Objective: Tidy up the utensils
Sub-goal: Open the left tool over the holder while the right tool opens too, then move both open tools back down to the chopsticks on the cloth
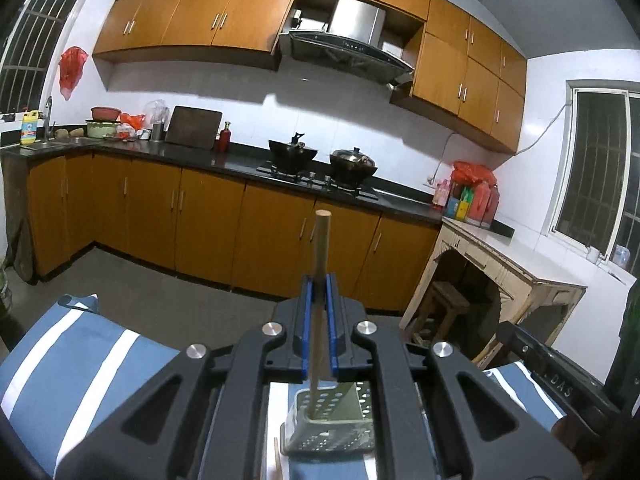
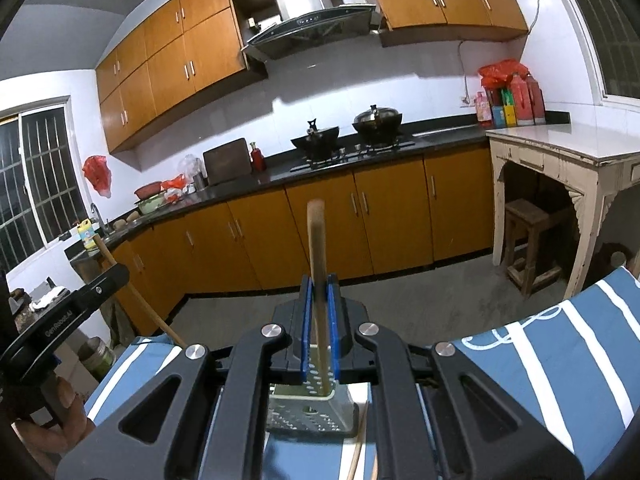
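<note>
In the left wrist view my left gripper [image 1: 319, 284] is shut on a round wooden stick [image 1: 322, 240] that stands almost upright. Its lower end dips into a perforated metal utensil holder [image 1: 332, 432] just below the jaws. My right gripper [image 2: 319, 284] is shut on a flatter wooden handle [image 2: 316, 240], and its lower end reaches into the same kind of holder [image 2: 312, 412]. The right wrist view also catches the left gripper's body [image 2: 60, 312] at the left edge, with a hand under it. Thin loose sticks [image 2: 358, 440] lie beside the holder.
The holder stands on a blue cloth with white stripes [image 1: 80, 360]. Beyond it are bare floor and orange cabinets under a dark counter [image 1: 200, 152]. Two lidded woks [image 1: 352, 164] sit on the stove. A white table [image 2: 560, 144] with a wooden stool [image 2: 528, 224] under it stands at the right.
</note>
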Available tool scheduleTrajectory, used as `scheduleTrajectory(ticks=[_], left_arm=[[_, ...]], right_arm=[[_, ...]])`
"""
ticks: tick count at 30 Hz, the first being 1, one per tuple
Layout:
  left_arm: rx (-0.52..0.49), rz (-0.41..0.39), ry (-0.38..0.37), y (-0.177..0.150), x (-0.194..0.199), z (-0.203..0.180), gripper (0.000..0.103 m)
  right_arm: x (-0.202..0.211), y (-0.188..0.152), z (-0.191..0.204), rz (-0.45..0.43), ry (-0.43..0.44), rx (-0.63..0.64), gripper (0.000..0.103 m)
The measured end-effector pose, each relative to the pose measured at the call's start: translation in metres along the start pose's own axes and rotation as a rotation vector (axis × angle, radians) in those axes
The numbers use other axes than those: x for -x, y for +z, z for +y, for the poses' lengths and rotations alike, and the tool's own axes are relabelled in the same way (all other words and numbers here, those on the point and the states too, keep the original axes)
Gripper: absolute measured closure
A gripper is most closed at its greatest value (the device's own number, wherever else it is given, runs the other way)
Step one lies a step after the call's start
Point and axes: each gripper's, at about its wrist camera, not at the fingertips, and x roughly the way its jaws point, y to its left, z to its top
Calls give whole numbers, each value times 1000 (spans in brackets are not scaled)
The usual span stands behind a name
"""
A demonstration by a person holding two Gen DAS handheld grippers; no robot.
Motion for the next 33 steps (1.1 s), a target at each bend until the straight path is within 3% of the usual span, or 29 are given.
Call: scheduleTrajectory(ticks=[5,23,33], left_arm=[[1,4,22,1,11,5,84],[-9,-32,150,0,82,30,73],[-50,44,250,-53,108,67,68]], right_arm=[[11,0,-1,-12,-14,-5,76],[64,-27,-32,-6,-102,-16,76],[58,-94,-70,157,-192,-31,76]])
